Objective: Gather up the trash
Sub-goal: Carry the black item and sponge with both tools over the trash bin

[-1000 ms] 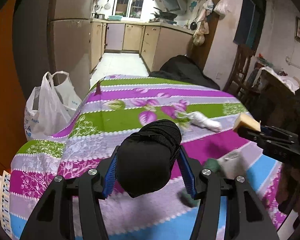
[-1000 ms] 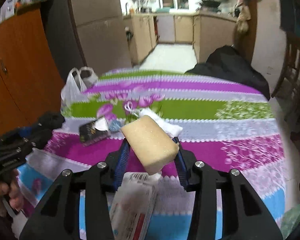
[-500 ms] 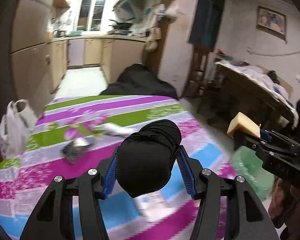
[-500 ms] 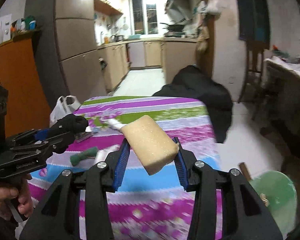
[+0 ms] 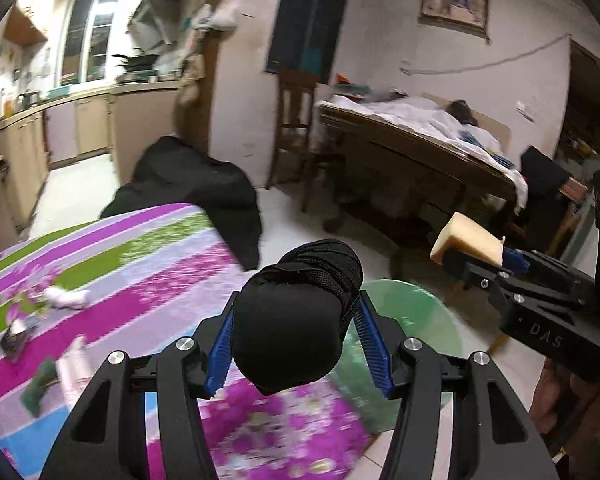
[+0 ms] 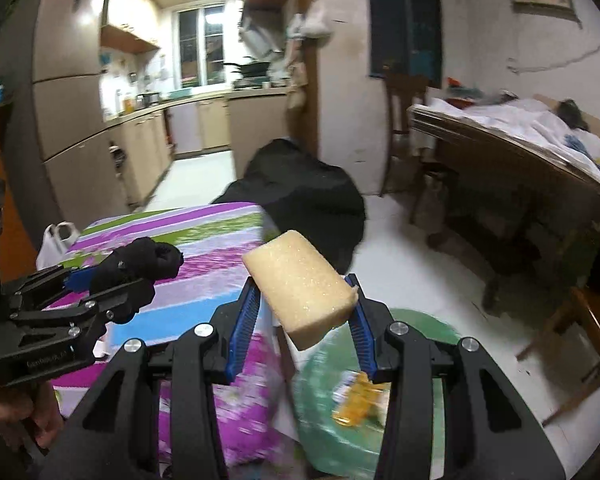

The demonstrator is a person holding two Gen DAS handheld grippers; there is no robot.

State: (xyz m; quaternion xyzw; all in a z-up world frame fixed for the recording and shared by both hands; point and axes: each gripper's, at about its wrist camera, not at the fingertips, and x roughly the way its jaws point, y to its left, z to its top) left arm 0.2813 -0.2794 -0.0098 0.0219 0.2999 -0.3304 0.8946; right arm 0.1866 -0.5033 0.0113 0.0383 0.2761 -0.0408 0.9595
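A: How are the two tools being held?

B: The left gripper (image 5: 296,344) is clamped on a rolled black cloth (image 5: 296,320); the right gripper (image 6: 304,320) is clamped on a yellowish sponge (image 6: 300,284), which is tilted up out of the jaws.

A: Why so?

B: Both pieces appear to be carried as trash toward the green bag (image 6: 340,420), seen low and right of centre, beside the table's edge. Something orange and white (image 6: 356,400) is already seen inside it.

A: And the surface?

B: A table under a striped floral cloth (image 5: 100,280) fills the lower left; a white wad (image 5: 68,298) and other blurred scraps are left on it.

A: The room?

B: Kitchen cabinets are seen upper left, a bed upper right, a black heap (image 5: 192,192) on the floor between.
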